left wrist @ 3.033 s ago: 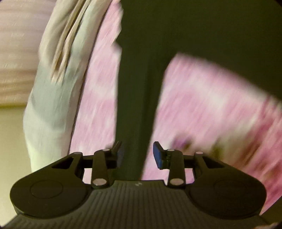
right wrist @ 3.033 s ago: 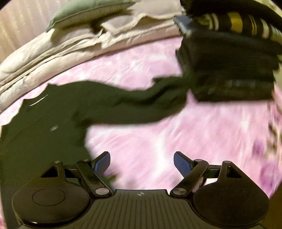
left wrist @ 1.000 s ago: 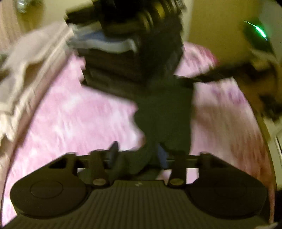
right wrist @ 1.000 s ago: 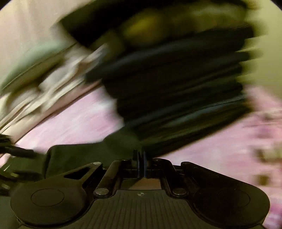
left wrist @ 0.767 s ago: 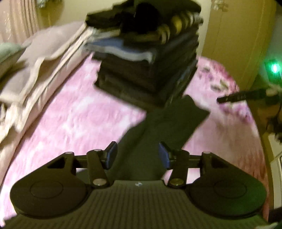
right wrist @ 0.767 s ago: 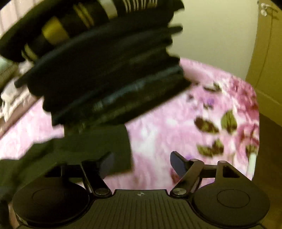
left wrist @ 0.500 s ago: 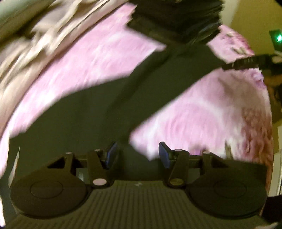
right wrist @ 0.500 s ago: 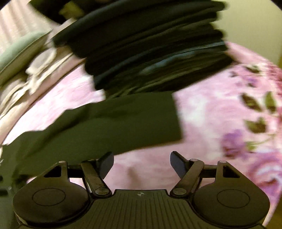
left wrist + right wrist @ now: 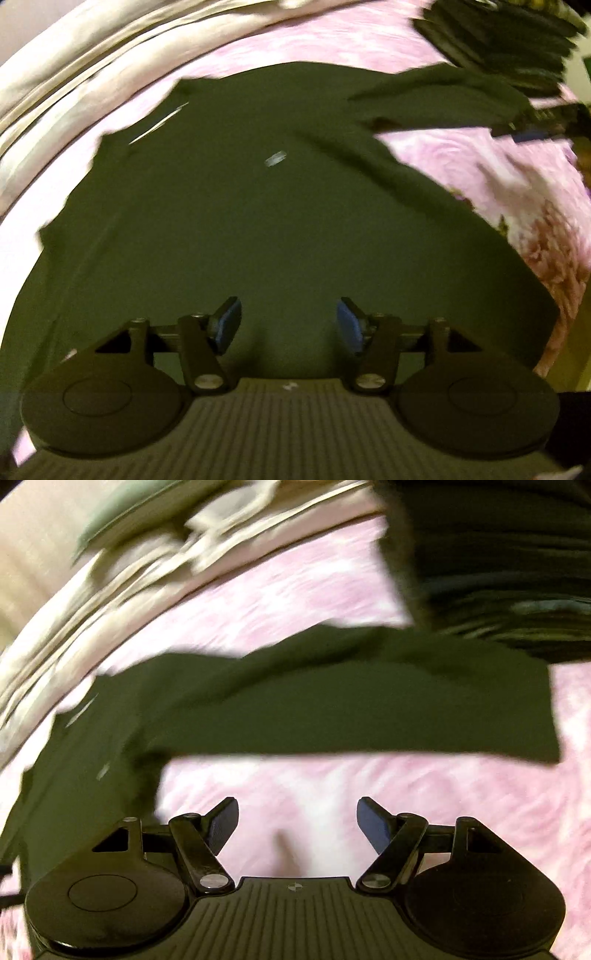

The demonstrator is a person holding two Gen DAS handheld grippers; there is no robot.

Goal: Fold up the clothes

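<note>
Left gripper (image 9: pixel 288 321) wide apart, empty, over shirt (image 9: pixel 258 221) spread on pink blanket (image 9: pixel 480 162). Right gripper (image 9: pixel 297 825) also spread, empty, above blanket near sleeve (image 9: pixel 369 709).

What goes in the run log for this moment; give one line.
left gripper open | right gripper open | dark shirt flat on pink bedspread

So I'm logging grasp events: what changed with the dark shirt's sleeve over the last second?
Both grippers let go. A second ago the left gripper and right gripper were clamped on the sleeve; now their jaws stand open and have pulled back. The sleeve lies stretched flat on the pink bedspread. The stack of folded clothes stayed put.
</note>
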